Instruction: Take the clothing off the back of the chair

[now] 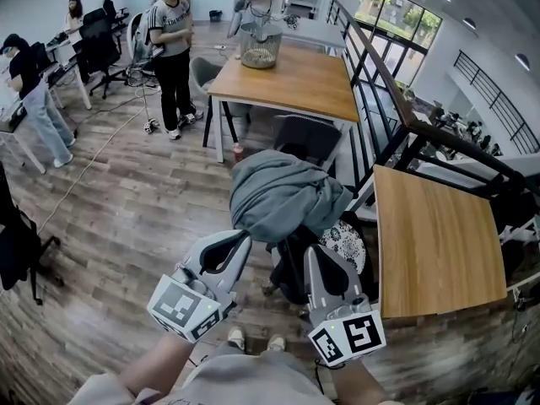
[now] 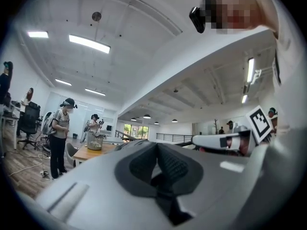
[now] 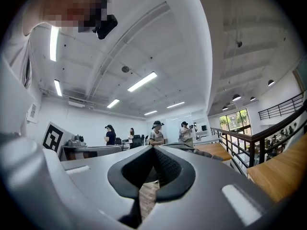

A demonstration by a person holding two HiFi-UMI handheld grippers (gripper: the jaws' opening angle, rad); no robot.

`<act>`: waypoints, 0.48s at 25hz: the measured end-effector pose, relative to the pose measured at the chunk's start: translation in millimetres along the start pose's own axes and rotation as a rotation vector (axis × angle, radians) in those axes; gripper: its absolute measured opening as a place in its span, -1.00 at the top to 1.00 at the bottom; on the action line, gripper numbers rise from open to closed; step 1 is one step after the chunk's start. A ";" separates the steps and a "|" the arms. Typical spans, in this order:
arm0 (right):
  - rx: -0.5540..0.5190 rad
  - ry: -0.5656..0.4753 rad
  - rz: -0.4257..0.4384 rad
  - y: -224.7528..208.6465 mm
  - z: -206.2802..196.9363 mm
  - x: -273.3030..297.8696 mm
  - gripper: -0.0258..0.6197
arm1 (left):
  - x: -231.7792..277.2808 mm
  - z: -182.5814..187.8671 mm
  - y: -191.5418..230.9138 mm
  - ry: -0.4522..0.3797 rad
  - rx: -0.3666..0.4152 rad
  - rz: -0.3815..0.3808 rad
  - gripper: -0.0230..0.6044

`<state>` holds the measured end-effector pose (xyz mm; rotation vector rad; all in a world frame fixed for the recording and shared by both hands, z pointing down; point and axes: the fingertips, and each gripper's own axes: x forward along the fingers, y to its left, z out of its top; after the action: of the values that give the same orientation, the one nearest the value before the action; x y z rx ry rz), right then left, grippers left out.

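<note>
A grey-green garment lies bunched over the back of a black chair in the middle of the head view. My left gripper points at the garment's lower left edge, its tips right at the cloth. My right gripper sits just under the garment's lower right side, over the chair. Both are shut, and I see no cloth between the pads. In the left gripper view the left gripper has its pads together, with a grey hump of the garment just past them. The right gripper looks the same in the right gripper view.
A wooden table stands close on the right of the chair. A black railing runs behind it. Farther off are a grey chair, a longer wooden table bearing a wire basket, and a standing person.
</note>
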<state>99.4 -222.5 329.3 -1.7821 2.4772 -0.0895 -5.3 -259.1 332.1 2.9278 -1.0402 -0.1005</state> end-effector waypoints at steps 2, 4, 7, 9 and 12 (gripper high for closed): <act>0.001 0.005 0.014 -3.3 -1.7 0.4 0.92 | 2.4 1.1 -2.6 -0.019 -0.006 -0.001 0.93; -0.001 0.011 0.023 -9.2 -3.6 1.4 0.92 | 6.1 3.7 -6.1 -0.053 -0.025 -0.017 0.93; -0.004 0.017 0.032 -17.5 -4.2 4.7 0.92 | 11.5 3.4 -6.8 -0.059 -0.037 -0.012 0.93; -0.004 0.012 0.035 -22.7 -1.2 6.9 0.92 | 14.6 3.2 -4.6 -0.051 -0.031 0.006 0.93; -0.015 -0.008 0.038 -31.5 10.8 10.1 0.92 | 17.6 10.4 3.7 -0.052 -0.021 0.053 0.93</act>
<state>127.0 -242.1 321.4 -1.7364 2.5122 -0.0615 5.2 -273.2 321.0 2.8916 -1.1157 -0.1856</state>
